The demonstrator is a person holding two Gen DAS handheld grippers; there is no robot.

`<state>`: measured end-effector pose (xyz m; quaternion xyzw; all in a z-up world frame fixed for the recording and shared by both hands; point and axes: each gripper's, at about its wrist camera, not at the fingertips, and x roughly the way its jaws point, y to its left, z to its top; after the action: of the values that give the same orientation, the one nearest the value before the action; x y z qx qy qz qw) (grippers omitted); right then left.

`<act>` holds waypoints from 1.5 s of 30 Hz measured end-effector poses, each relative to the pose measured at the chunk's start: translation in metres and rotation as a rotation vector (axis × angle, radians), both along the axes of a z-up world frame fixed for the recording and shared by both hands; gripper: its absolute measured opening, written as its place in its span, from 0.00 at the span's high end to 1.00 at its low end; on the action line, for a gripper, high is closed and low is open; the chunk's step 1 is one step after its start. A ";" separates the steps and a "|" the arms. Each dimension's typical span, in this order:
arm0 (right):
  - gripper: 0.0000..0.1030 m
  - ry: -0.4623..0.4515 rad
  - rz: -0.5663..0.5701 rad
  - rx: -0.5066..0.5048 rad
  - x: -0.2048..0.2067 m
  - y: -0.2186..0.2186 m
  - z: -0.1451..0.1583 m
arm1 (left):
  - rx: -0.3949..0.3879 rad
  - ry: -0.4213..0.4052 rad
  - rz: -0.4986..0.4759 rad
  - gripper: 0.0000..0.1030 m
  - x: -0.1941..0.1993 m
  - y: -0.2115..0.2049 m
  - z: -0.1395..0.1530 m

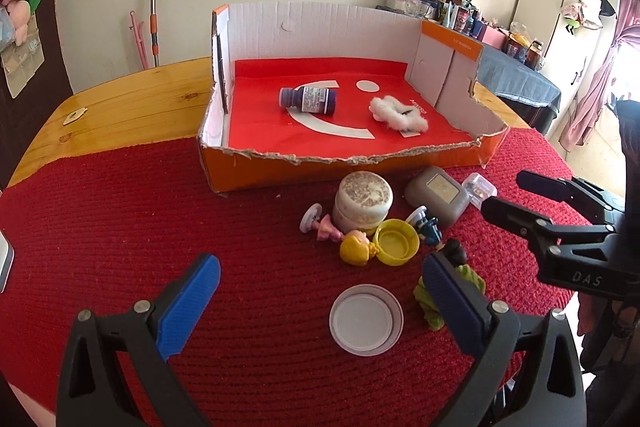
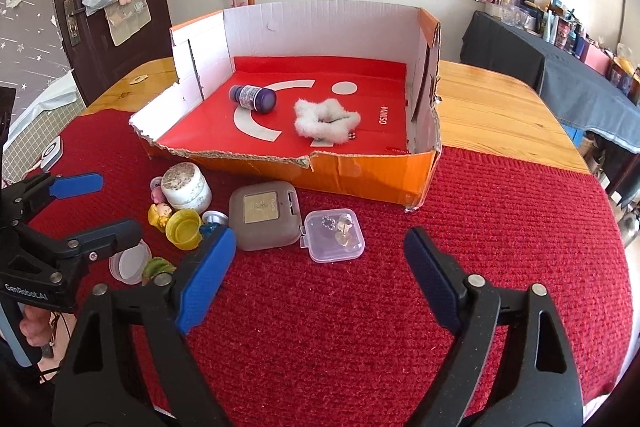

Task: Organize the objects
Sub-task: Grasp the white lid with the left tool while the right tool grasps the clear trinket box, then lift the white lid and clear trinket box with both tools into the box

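Both hand-held grippers, left (image 1: pixel 320 291) and right (image 2: pixel 320 263), hang wide apart, holding nothing. Small toys (image 1: pixel 356 247) lie on the red mat (image 1: pixel 160 207) before the box (image 1: pixel 344 163).

Open red mat (image 2: pixel 500 227) was left to the right of the clutter, with a clear path to the cardboard box (image 2: pixel 360 175) over its torn, low front wall. The left approach was crowded by a white jar (image 1: pixel 362 201), grey case (image 1: pixel 438 195), yellow cap (image 1: pixel 398 241) and figurines (image 1: pixel 340 239), packed closely together.
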<state>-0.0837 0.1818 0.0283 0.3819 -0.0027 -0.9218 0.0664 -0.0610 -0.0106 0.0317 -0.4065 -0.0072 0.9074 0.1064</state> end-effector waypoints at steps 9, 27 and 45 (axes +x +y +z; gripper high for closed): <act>0.40 -0.039 -0.019 0.017 -0.008 0.007 -0.017 | -0.042 0.007 -0.040 0.00 0.017 0.003 -0.013; 0.63 -0.056 0.006 0.030 -0.014 0.005 -0.024 | -0.080 0.026 -0.106 0.59 0.023 0.012 -0.017; 0.63 0.001 0.042 -0.005 -0.003 -0.001 0.004 | -0.058 0.081 -0.082 0.59 0.019 0.005 0.005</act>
<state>-0.0870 0.1805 0.0319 0.3811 0.0029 -0.9204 0.0869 -0.0423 -0.0054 0.0369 -0.3724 0.0402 0.9177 0.1320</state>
